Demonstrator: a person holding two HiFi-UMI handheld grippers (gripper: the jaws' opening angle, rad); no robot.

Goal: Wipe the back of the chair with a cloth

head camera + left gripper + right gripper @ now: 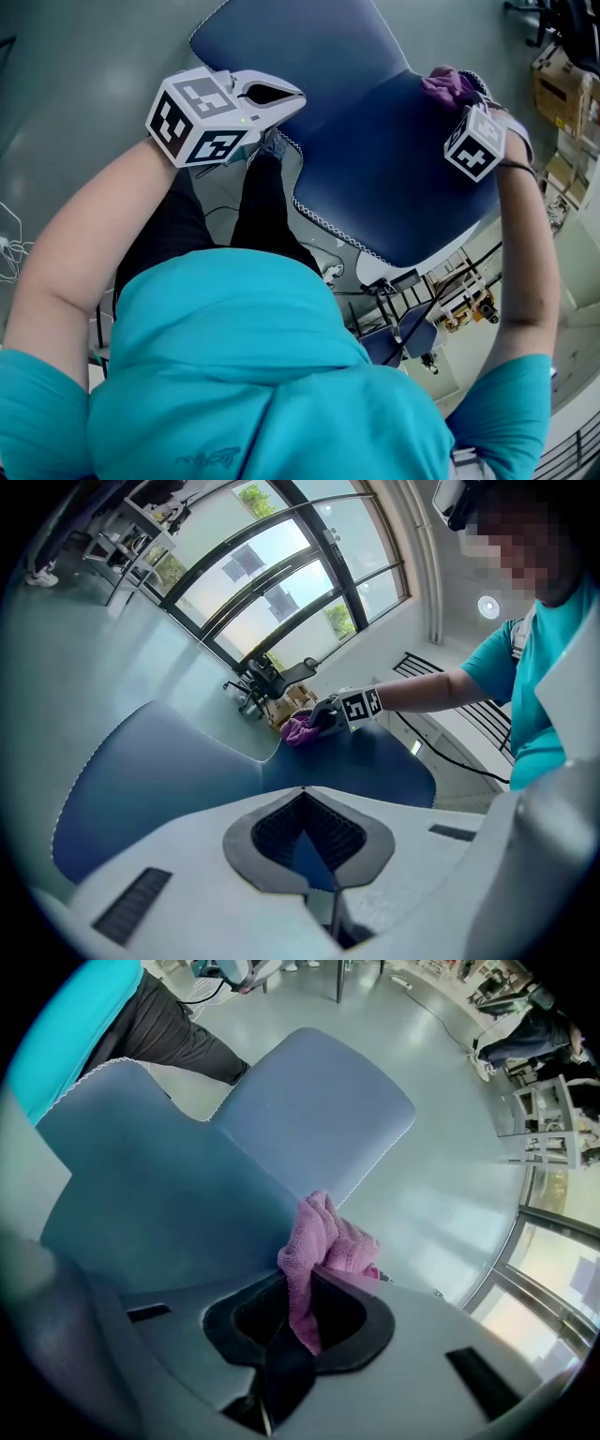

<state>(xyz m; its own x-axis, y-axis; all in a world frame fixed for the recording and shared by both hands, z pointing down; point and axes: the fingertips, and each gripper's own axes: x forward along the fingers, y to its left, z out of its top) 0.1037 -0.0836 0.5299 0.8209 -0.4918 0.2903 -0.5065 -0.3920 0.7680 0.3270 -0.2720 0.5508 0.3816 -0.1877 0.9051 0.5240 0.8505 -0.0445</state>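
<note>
A dark blue chair [394, 159] with white stitched edges stands in front of me; in the head view its seat is at the top and its backrest nearer to me. My right gripper [461, 101] is shut on a pink cloth [450, 84] and holds it against the right side of the backrest. In the right gripper view the cloth [323, 1237] is pinched between the jaws of that gripper [314, 1274], bunched up above the blue chair [169, 1194]. My left gripper [300, 98] hovers over the chair's left edge, shut and holding nothing. The left gripper [302, 791] view also shows the cloth [300, 729].
A person's dark trouser legs [262, 206] stand just left of the chair. Cardboard boxes [562, 84] sit at the right. Metal frames and a smaller blue seat [412, 323] show below the backrest. Grey floor [84, 75] lies around; tall windows [272, 583] are beyond.
</note>
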